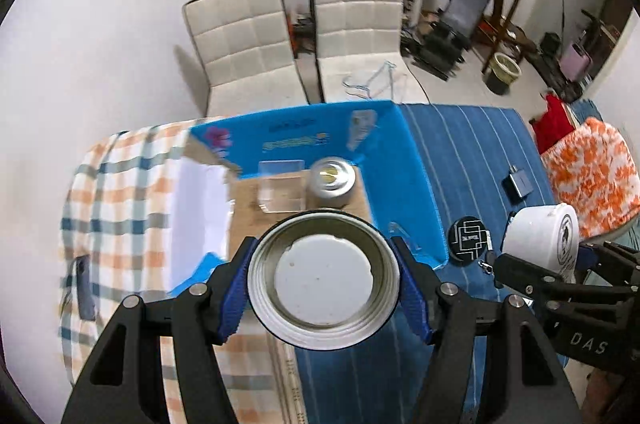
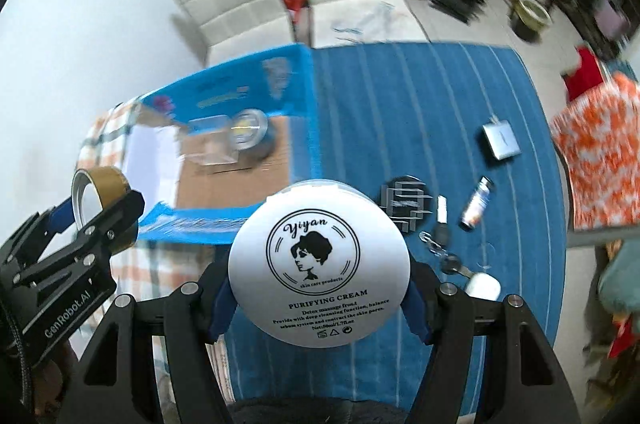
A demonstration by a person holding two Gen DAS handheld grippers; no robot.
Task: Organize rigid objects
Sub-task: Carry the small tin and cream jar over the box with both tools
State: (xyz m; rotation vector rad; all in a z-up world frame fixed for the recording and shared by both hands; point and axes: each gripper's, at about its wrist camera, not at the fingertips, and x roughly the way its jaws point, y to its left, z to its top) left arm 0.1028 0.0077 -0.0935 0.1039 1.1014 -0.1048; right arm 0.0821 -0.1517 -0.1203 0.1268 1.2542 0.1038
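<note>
My left gripper [image 1: 323,280] is shut on a round metal lid [image 1: 323,278], its hollow side facing the camera, held above the near edge of an open blue cardboard box [image 1: 416,167]. In the box lie a clear plastic case [image 1: 280,189] and a round metal tin [image 1: 331,179]. My right gripper [image 2: 319,268] is shut on a white cream jar [image 2: 319,264] labelled "Purifying Cream", held over the blue striped cloth [image 2: 420,95] right of the box [image 2: 224,87]. The left gripper and its lid show in the right wrist view [image 2: 98,199].
On the blue cloth lie a black round disc [image 2: 406,201], keys [image 2: 440,248], a small bottle [image 2: 478,201], a grey rectangular device [image 2: 500,139] and a white cap [image 2: 482,286]. A checked cloth [image 1: 116,183] lies left of the box. Two white chairs [image 1: 248,39] stand behind.
</note>
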